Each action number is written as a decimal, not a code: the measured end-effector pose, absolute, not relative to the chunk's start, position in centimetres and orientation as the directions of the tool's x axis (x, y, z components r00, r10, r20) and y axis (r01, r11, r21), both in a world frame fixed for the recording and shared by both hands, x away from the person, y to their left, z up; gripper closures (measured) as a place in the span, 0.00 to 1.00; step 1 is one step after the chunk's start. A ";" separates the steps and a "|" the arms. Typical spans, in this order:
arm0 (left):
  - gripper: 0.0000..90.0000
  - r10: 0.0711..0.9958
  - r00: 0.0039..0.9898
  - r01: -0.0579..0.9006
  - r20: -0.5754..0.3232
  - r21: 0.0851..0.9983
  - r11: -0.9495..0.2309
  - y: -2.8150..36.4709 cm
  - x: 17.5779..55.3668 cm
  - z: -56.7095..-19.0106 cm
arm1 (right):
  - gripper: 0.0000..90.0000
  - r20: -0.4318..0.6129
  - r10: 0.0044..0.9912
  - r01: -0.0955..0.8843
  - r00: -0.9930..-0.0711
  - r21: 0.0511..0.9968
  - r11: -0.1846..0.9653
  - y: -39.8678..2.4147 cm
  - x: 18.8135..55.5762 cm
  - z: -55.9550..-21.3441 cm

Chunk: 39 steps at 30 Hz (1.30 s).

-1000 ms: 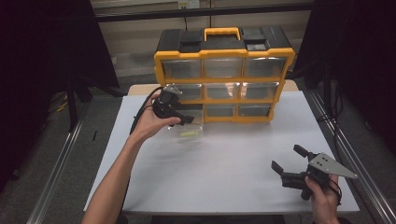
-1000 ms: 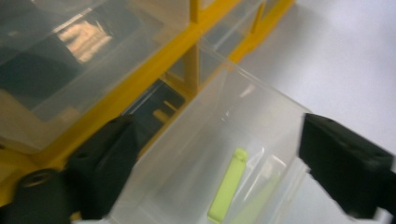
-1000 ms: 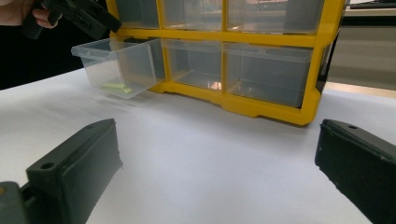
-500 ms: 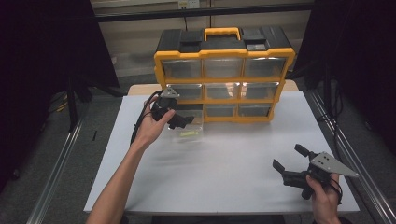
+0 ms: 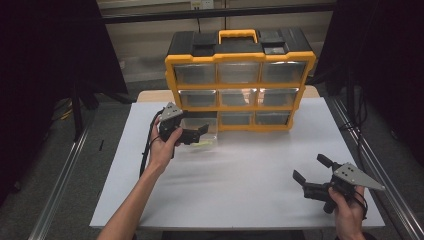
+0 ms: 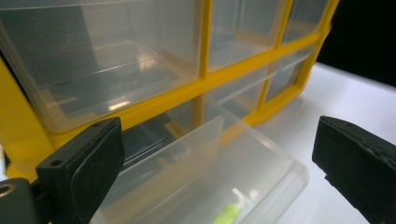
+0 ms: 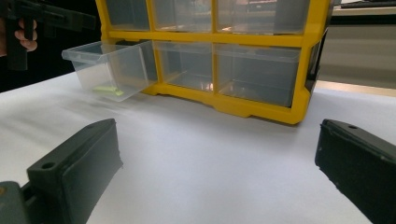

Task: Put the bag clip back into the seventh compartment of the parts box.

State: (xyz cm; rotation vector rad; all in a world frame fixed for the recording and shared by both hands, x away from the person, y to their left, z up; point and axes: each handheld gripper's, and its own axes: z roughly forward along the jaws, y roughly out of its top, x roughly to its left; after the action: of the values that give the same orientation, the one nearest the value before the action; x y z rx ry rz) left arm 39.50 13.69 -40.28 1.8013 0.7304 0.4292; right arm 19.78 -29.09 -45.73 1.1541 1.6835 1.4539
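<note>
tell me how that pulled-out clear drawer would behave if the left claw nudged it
The clear drawer looks like thin rigid plastic, so it would probably slide rather than flex. It holds just a small green item, so it is likely light. Hanging far out of the yellow cabinet, it might tip or drop free if pulled. The left claw stands open beside it.

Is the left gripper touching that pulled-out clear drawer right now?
Apart. In the left gripper view the left gripper is open, with the clear drawer lying between and beyond its jaws with gaps on both sides.
</note>
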 end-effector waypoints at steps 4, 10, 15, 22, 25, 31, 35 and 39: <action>0.03 0.657 0.754 0.219 -0.007 0.946 -0.241 13.9 38.7 -40.4 | 0.00 0.076 0.900 0.213 -0.430 0.977 0.019 -28.8 19.7 -45.7; 0.02 0.706 0.704 0.246 -0.074 0.958 -0.146 15.2 37.4 -40.7 | 0.00 0.076 0.897 0.215 -0.435 0.976 0.021 -28.8 19.7 -45.8; 0.02 0.720 0.691 0.255 -0.065 0.954 -0.158 16.4 36.9 -40.9 | 0.00 0.078 0.898 0.214 -0.432 0.977 0.018 -28.8 19.7 -45.8; 0.02 0.747 0.664 0.245 -0.035 0.954 -0.174 17.9 35.4 -41.3 | 0.00 0.077 0.900 0.218 -0.428 0.976 0.021 -28.8 19.8 -45.8; 0.02 0.733 0.678 0.235 -0.056 0.961 -0.144 18.5 34.8 -41.8 | 0.00 0.075 0.900 0.216 -0.429 0.976 0.021 -28.8 19.7 -45.8; 0.03 0.736 0.675 0.236 -0.049 0.960 -0.153 19.3 33.4 -42.2 | 0.00 0.091 0.900 0.222 -0.427 0.975 0.007 -28.9 19.7 -45.8; 0.03 0.742 0.668 0.220 -0.059 0.968 -0.121 20.1 32.3 -42.0 | 0.00 0.096 0.901 0.221 -0.423 0.975 -0.001 -28.9 19.7 -45.8; 0.03 0.752 0.657 0.206 -0.051 0.972 -0.113 21.0 31.1 -41.9 | 0.00 0.092 0.901 0.223 -0.424 0.975 0.006 -28.9 19.7 -45.8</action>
State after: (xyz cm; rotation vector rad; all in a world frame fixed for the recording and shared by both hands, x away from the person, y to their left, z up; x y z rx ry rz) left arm 31.05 21.04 -41.93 1.6567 0.7941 0.5589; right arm 19.68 -28.86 -45.76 1.1629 1.6904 1.4574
